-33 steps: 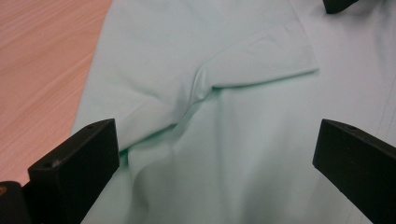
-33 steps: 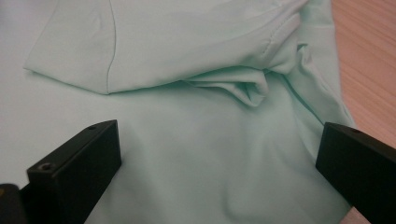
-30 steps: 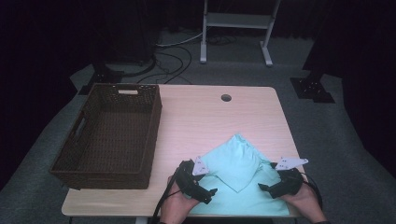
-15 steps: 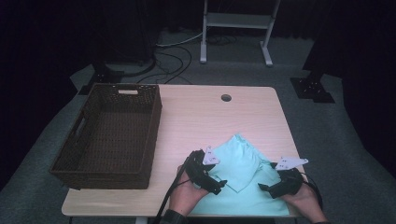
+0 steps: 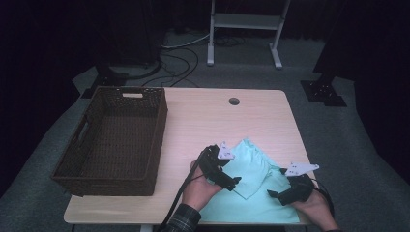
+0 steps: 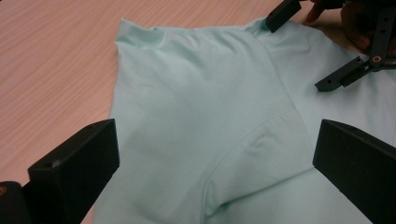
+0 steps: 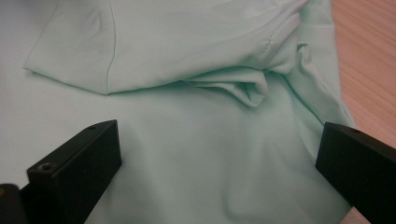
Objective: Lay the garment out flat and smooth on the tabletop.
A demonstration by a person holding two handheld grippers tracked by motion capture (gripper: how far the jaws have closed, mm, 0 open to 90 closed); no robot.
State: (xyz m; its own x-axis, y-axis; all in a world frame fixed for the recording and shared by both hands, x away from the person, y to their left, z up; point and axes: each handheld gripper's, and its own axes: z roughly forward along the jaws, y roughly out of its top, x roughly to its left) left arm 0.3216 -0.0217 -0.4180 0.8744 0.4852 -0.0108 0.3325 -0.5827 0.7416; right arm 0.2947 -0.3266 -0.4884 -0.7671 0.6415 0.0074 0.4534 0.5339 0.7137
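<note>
A mint-green garment (image 5: 251, 162) lies on the front right of the wooden table (image 5: 212, 125), with a flap folded over its middle. My left gripper (image 5: 231, 181) hovers over the garment's left part. In the left gripper view its jaws stand wide open above the cloth (image 6: 196, 107) and nothing is pinched. My right gripper (image 5: 276, 182) is at the garment's right side. In the right gripper view it is open over smooth cloth (image 7: 187, 154), with a bunched fold (image 7: 243, 86) ahead. The right gripper (image 6: 299, 51) also shows open, farther off, in the left gripper view.
A dark wicker basket (image 5: 159, 121) takes up the table's left half. A round cable hole (image 5: 234, 101) sits near the far edge. Bare wood lies between basket and garment. Cables and a metal stand's feet are on the floor beyond.
My left gripper moved right and forward, from the garment's left edge onto the cloth. The garment's left flap now lies folded inward. The right gripper stayed put.
</note>
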